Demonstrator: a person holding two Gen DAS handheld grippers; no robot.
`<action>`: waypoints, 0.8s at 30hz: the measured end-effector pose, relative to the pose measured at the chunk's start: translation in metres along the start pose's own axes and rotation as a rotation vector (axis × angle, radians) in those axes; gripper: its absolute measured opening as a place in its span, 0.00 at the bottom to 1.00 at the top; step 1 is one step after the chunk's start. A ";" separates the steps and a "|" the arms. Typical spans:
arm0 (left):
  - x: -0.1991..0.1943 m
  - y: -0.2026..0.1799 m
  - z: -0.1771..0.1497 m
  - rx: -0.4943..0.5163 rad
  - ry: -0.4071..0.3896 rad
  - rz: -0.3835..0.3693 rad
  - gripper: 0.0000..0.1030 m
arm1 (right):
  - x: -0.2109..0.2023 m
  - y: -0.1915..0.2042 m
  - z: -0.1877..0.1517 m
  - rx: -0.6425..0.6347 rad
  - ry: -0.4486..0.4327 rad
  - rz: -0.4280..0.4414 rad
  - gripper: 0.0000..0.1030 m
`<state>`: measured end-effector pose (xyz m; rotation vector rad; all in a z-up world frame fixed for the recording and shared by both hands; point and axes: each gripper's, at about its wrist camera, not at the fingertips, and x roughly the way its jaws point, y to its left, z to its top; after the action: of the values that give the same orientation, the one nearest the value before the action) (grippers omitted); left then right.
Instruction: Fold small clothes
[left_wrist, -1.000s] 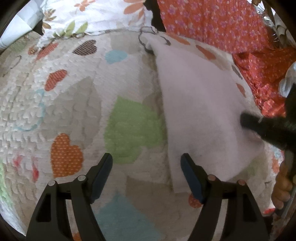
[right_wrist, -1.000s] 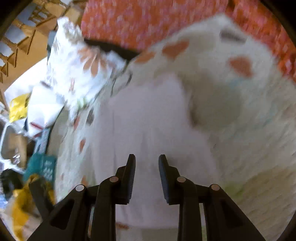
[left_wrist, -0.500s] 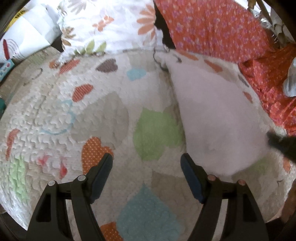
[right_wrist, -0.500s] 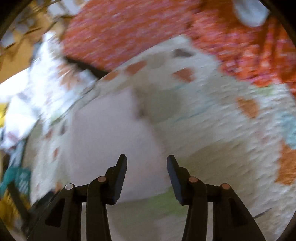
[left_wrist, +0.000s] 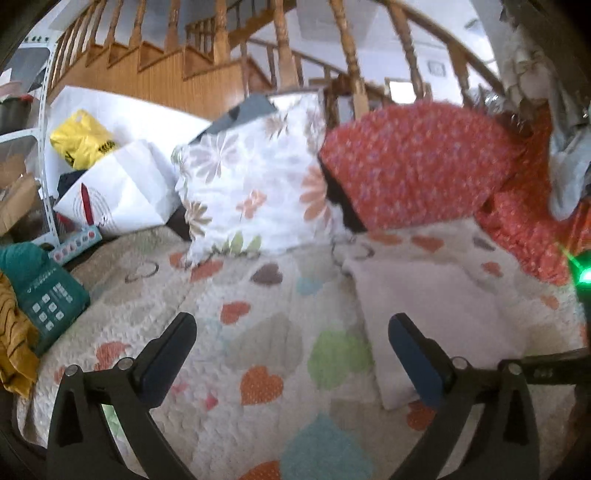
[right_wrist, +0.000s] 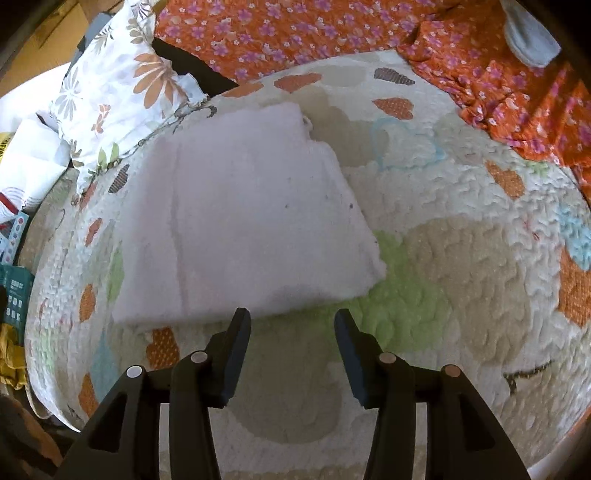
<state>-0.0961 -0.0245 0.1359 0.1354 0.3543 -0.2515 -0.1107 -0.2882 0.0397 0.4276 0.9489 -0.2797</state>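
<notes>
Fingers of both the left gripper (left_wrist: 291, 354) and right gripper (right_wrist: 291, 352) are spread, holding nothing; the folded white fleecy cloth (right_wrist: 247, 225) looks soft, light and limp, best pinched at a corner.

Open quilt (right_wrist: 461, 266) is seen right of and in front of the folded white cloth (right_wrist: 243, 221). The far edge is blocked by the floral pillow (left_wrist: 255, 192) and orange floral fabric (right_wrist: 517, 96). The left side is crowded by a teal box (left_wrist: 48, 299) and white bag (left_wrist: 118, 192).
</notes>
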 end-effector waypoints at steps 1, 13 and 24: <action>-0.004 0.000 0.001 -0.010 -0.010 0.004 1.00 | -0.005 -0.002 -0.002 -0.006 -0.020 -0.009 0.50; 0.010 -0.006 -0.016 -0.085 0.200 -0.179 1.00 | -0.027 0.007 -0.016 -0.034 -0.099 -0.047 0.60; 0.041 -0.021 -0.048 -0.065 0.411 -0.163 1.00 | -0.028 0.013 -0.027 -0.102 -0.090 -0.132 0.66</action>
<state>-0.0800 -0.0453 0.0748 0.0934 0.7830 -0.3738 -0.1401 -0.2625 0.0521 0.2573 0.8999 -0.3662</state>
